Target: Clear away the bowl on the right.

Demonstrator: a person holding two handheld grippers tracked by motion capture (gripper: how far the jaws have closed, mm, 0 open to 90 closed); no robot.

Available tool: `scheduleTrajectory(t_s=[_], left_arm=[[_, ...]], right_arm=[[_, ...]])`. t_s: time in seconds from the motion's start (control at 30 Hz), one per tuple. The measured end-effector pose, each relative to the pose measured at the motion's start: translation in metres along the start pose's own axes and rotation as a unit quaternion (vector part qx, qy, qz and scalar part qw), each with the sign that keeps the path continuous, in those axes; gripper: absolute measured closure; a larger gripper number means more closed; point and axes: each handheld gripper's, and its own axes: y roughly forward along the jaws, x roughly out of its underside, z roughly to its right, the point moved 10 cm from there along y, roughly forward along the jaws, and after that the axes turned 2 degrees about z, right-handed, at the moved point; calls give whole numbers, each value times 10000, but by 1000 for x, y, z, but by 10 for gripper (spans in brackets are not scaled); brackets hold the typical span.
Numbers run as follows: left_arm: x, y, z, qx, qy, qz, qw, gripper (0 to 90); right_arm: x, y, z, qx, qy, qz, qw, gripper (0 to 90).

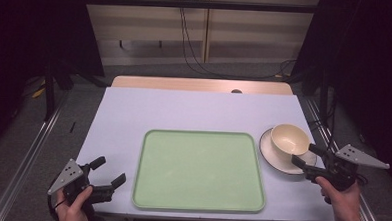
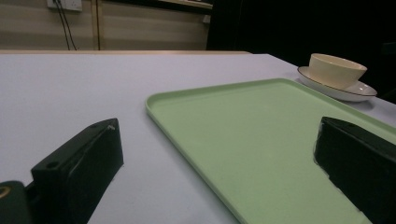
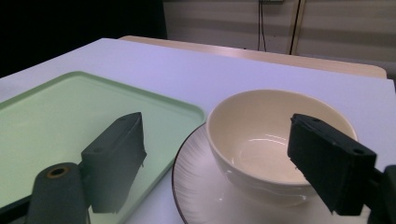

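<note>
left gripper (image 1: 110,173) near-left table corner, jaws apart, holding nothing | right gripper (image 1: 307,155) near-right, jaws spread wide, at the saucer's near edge | green tray (image 1: 198,203) bare, centre of lilac table (image 1: 194,110) | cream bowl (image 1: 289,139) upright on white dark-rimmed saucer (image 1: 268,152), just right of tray | wall cables (image 1: 187,40) far back

We found the tray (image 1: 199,171) centred on the desk (image 1: 184,110), the bowl (image 1: 289,139) on the saucer (image 1: 278,156) just right of it.
</note>
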Motion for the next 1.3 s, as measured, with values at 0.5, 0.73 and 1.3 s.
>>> scheduleTrajectory(t_s=[0.5, 0.73, 1.3], left_arm=[[0, 0, 0, -13, -15, 0, 10000, 13], [0, 1, 0, 2, -27, -1, 10000, 13], [0, 2, 0, 14, -34, -7, 10000, 13]], right_arm=[[-4, 1, 31, 263, 48, -256, 9993, 212], [-10, 7, 46, 360, -7, -440, 9984, 234], [0, 31, 75, 465, 64, -1344, 9898, 279]])
